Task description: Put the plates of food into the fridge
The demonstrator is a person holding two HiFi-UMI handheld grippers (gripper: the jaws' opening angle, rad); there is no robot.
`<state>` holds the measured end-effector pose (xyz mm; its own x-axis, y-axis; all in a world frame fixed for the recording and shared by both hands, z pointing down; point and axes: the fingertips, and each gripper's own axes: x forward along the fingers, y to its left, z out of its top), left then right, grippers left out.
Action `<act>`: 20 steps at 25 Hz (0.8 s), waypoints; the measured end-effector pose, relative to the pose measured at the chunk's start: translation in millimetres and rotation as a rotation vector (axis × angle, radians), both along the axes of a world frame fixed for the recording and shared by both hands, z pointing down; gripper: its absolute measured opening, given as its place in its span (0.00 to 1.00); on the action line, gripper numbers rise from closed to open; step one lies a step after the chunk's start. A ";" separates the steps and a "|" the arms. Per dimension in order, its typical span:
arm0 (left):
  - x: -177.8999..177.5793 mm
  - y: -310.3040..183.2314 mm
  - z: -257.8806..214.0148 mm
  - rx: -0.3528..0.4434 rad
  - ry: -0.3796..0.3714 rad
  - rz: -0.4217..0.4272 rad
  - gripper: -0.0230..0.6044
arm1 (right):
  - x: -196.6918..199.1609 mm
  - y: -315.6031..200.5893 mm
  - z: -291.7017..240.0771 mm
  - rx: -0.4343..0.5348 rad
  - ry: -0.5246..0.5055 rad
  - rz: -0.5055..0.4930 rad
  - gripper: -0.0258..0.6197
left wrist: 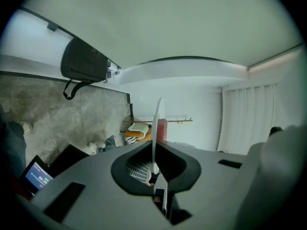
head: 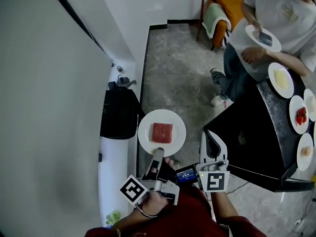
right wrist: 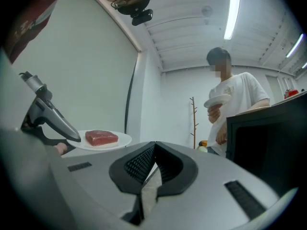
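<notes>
A white plate [head: 162, 132] carrying a red slab of meat [head: 162, 132] is held out over the floor, beside a tall pale fridge front [head: 49, 112]. My left gripper [head: 157, 155] is shut on the plate's near rim. In the left gripper view the plate [left wrist: 157, 123] stands edge-on between the jaws of the left gripper [left wrist: 156, 152]. My right gripper [head: 210, 135] hangs just right of the plate, shut and empty. The right gripper view shows its jaws [right wrist: 154, 150] closed, with the plate [right wrist: 101, 140] and the left gripper [right wrist: 48, 121] at left.
A black table [head: 252, 132] at right bears several plates of food [head: 281, 79], [head: 299, 114], [head: 305, 151]. A person [head: 276, 14] stands behind it holding another plate [head: 263, 37]. A black bag [head: 118, 113] lies on a white ledge at left. Grey stone floor [head: 173, 68] stretches ahead.
</notes>
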<state>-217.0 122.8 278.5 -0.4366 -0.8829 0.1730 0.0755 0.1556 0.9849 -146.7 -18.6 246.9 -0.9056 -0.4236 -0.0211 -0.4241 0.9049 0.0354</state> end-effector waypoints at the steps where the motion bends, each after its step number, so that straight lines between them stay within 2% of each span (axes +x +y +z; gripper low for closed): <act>1: 1.6 -9.5 -0.4 0.002 0.001 0.022 0.06 | 4.5 -7.9 0.2 -0.004 0.003 0.025 0.06; 10: 27.4 -65.1 0.5 0.001 0.026 0.222 0.06 | 51.6 -47.8 -0.4 0.000 -0.009 0.232 0.06; 20: 49.9 -109.5 9.7 -0.009 0.036 0.548 0.06 | 104.0 -59.3 -1.0 -0.005 0.004 0.558 0.06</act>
<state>-167.1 13.3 288.3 0.0927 -0.9779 0.1876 0.0149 0.1897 0.9817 -42.7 -77.9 245.9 -0.5439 -0.8390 -0.0151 -0.8389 0.5432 0.0343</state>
